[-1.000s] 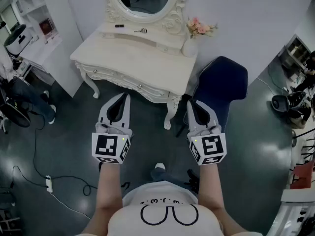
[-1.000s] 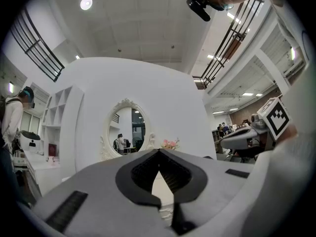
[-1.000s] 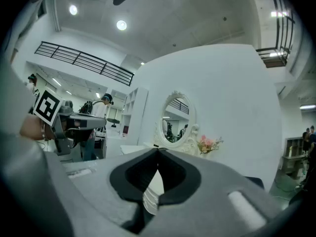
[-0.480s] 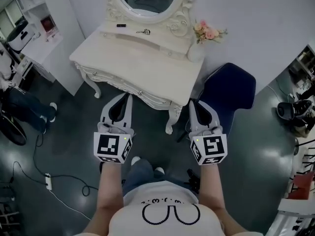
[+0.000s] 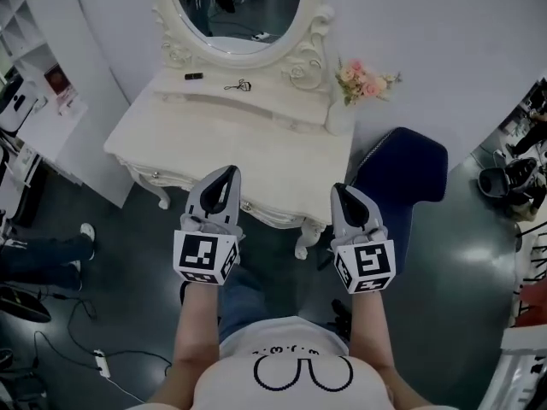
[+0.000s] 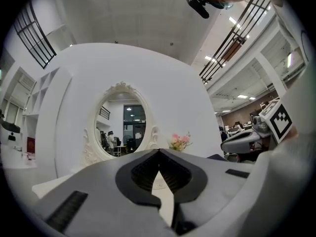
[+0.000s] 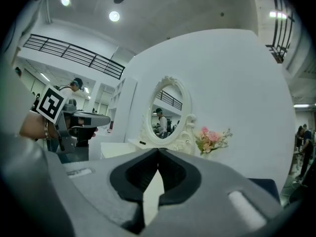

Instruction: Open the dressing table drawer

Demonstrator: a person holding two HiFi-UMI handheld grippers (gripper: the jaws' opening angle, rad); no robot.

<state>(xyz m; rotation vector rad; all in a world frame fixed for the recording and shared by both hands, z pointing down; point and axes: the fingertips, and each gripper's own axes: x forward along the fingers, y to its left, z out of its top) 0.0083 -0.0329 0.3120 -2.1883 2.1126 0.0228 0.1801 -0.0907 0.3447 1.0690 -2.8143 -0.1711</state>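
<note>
The cream dressing table [image 5: 171,135] with its oval mirror [image 5: 239,11] stands just ahead of me. Its carved drawer front [image 5: 278,214] runs along the near edge and looks closed. My left gripper [image 5: 229,173] points level at the table, its tip over the front edge, shut with nothing in it. My right gripper [image 5: 340,190] is level beside it near the right front leg, also shut and empty. In the left gripper view the left gripper [image 6: 159,151] has its tips together below the mirror [image 6: 123,132]. In the right gripper view the right gripper [image 7: 158,150] is likewise closed.
A white vase with pink flowers [image 5: 367,82] stands on the table's right rear corner. Small dark items [image 5: 238,85] lie on the raised shelf. A navy chair [image 5: 402,182] sits right of the table, white shelving [image 5: 43,101] to the left. Cables and a power strip [image 5: 101,363] lie on the floor.
I have stepped closer to the table. Both grippers moved forward together and now reach its front edge in the head view. Both stayed shut.
</note>
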